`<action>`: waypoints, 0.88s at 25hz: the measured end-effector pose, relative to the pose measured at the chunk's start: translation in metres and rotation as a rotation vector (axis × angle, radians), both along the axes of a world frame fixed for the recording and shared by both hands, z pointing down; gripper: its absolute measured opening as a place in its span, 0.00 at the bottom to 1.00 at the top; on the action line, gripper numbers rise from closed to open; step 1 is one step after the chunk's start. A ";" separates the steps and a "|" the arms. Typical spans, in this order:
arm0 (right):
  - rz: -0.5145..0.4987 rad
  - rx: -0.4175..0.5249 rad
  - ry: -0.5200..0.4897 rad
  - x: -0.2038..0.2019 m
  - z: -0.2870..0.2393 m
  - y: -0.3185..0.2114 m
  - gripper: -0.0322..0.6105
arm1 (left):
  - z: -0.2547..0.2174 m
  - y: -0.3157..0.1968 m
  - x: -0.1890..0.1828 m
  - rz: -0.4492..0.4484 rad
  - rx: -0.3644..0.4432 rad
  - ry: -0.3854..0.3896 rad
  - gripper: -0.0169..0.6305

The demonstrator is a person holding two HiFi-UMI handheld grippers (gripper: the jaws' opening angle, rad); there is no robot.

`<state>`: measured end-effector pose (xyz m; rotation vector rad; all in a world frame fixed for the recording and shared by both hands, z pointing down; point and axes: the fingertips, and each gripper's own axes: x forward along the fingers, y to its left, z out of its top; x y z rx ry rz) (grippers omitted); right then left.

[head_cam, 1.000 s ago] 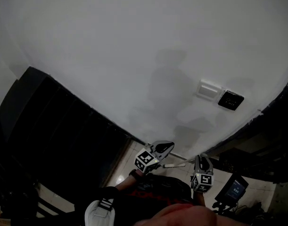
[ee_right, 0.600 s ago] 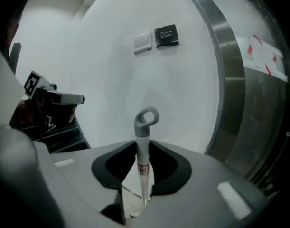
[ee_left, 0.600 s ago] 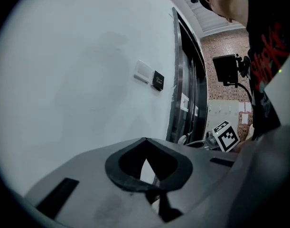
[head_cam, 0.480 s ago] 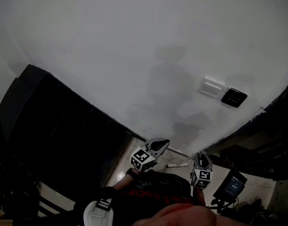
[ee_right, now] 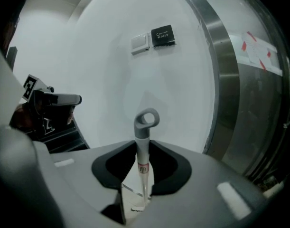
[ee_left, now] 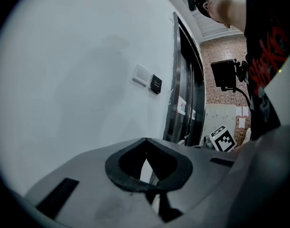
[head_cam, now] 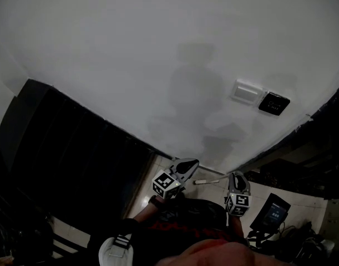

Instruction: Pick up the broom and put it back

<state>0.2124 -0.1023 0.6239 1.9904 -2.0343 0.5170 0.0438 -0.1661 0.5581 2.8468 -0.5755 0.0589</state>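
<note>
Plainly the right gripper (ee_right: pixel 144 148) is pinched on the slim grey-and-white plastic broom handle (ee_right: pixel 145 122). The shaft runs up between its dark pads. The grey hanging loop at its end stands clear beyond the fingertips, pointing at the plain white wall (ee_right: pixel 111 56).

From the head view the same handle (head_cam: pixel 207 180) shows as a short pale stick low in front of that wall (head_cam: pixel 158 65). It reaches from the right gripper (head_cam: pixel 234 177) across toward the left gripper (head_cam: pixel 187 165). The left gripper (ee_left: pixel 145 140) has its jaws pressed together with nothing between them, and it sits near the loop end, close to the foot of the wall. The brush head is out of sight in every view.

The pick-up looks done. Putting the broom back turns on the handle's long axis, which points loop-first at the wall. Only the right gripper carries it, while the empty left one is nearest the free end.
</note>
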 end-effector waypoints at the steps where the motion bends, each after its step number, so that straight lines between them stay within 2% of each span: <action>1: -0.001 0.000 -0.002 -0.001 0.000 0.000 0.19 | 0.001 0.000 0.000 0.001 -0.003 -0.001 0.03; 7: 0.006 0.005 -0.017 -0.002 -0.002 -0.001 0.19 | 0.003 0.000 0.001 0.000 -0.008 -0.006 0.03; 12: 0.004 0.020 0.007 0.002 0.004 0.000 0.19 | 0.003 0.002 0.002 0.011 -0.005 -0.009 0.03; 14: 0.011 -0.008 0.014 0.006 0.027 -0.002 0.19 | 0.007 0.003 0.004 0.016 -0.018 -0.012 0.03; 17: 0.052 -0.115 0.015 0.023 0.096 -0.018 0.19 | 0.009 0.004 0.007 0.030 -0.025 -0.024 0.03; 19: 0.056 -0.167 0.038 0.033 0.133 -0.044 0.19 | 0.005 0.003 0.007 0.027 -0.010 -0.026 0.03; 22: 0.036 -0.178 0.101 0.049 0.168 -0.108 0.19 | -0.005 -0.018 0.006 -0.012 0.050 -0.025 0.03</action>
